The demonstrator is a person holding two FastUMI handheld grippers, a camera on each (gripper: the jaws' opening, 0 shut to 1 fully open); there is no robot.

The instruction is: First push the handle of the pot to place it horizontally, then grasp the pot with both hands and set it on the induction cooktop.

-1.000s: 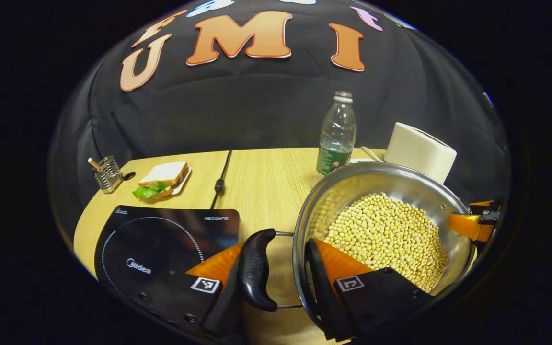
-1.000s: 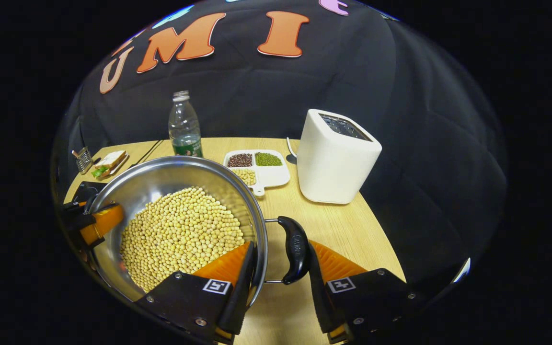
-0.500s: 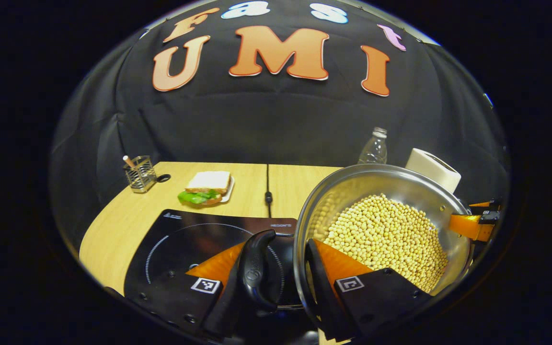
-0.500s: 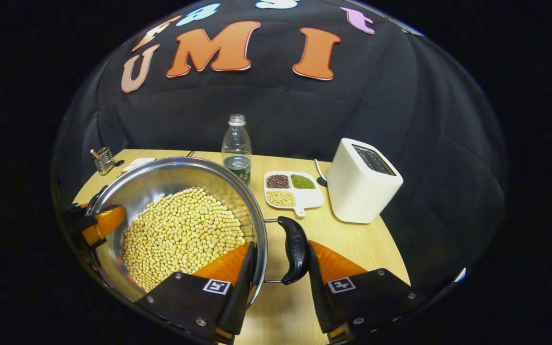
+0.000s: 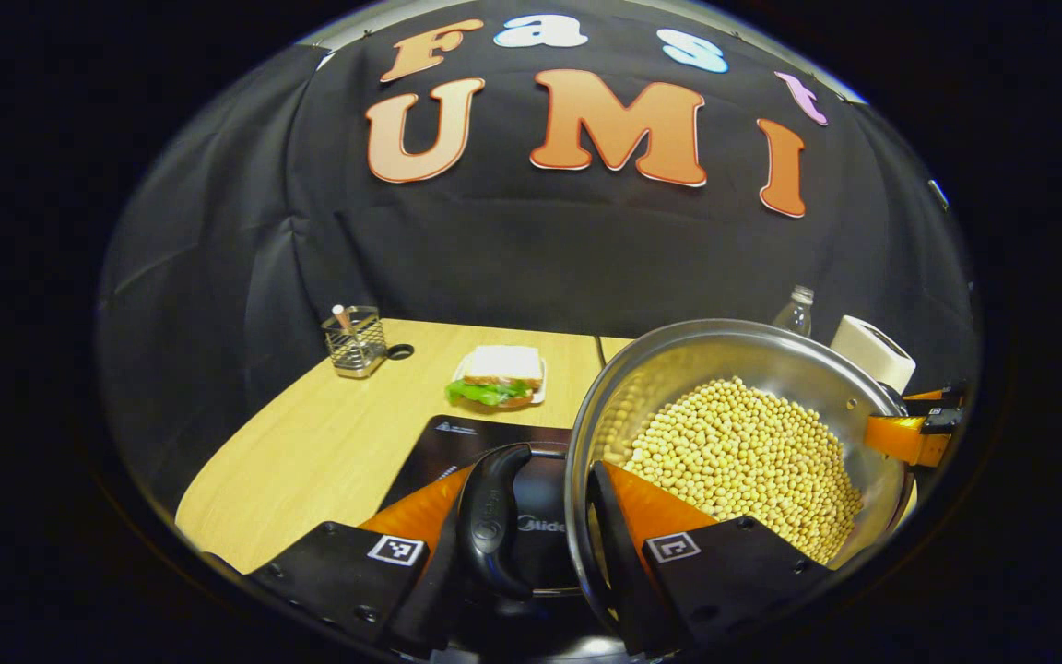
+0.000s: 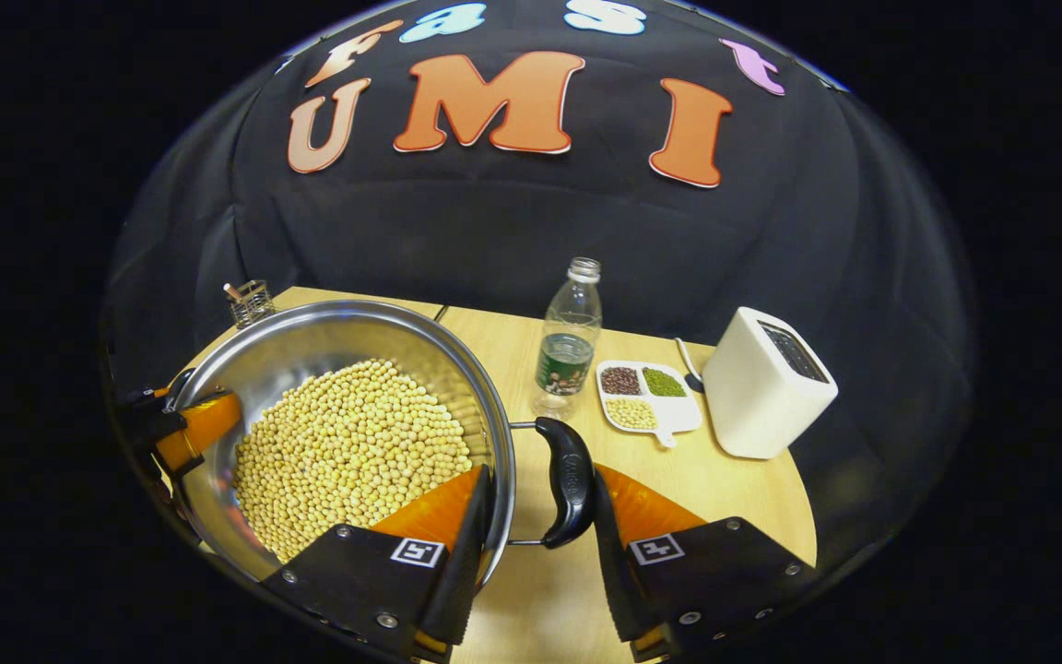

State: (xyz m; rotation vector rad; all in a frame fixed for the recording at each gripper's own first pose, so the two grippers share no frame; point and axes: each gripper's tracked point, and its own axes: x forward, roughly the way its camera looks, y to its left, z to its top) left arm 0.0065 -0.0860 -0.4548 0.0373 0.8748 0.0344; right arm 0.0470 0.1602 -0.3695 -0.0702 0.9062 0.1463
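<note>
The left gripper (image 5: 531,516) clamps the pot's (image 5: 678,360) rim and handle (image 5: 491,521) at 6 o'clock, above the cooktop (image 5: 457,443). The right gripper (image 6: 536,516) pinches the opposite handle (image 6: 570,480) and rim. Soybeans (image 6: 347,452) fill the pot. Farther off, a sandwich (image 5: 499,376) at 11, a bottle (image 6: 568,341) and toaster (image 6: 766,383) at 1.

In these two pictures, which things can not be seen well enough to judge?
- Left gripper view: most of the induction cooktop is hidden behind the pot and the left gripper, so the pot's height over it is unclear.
- Left gripper view: the bottle is mostly hidden behind the pot rim.
- Right gripper view: the wire holder is too small to tell its contents.
</note>
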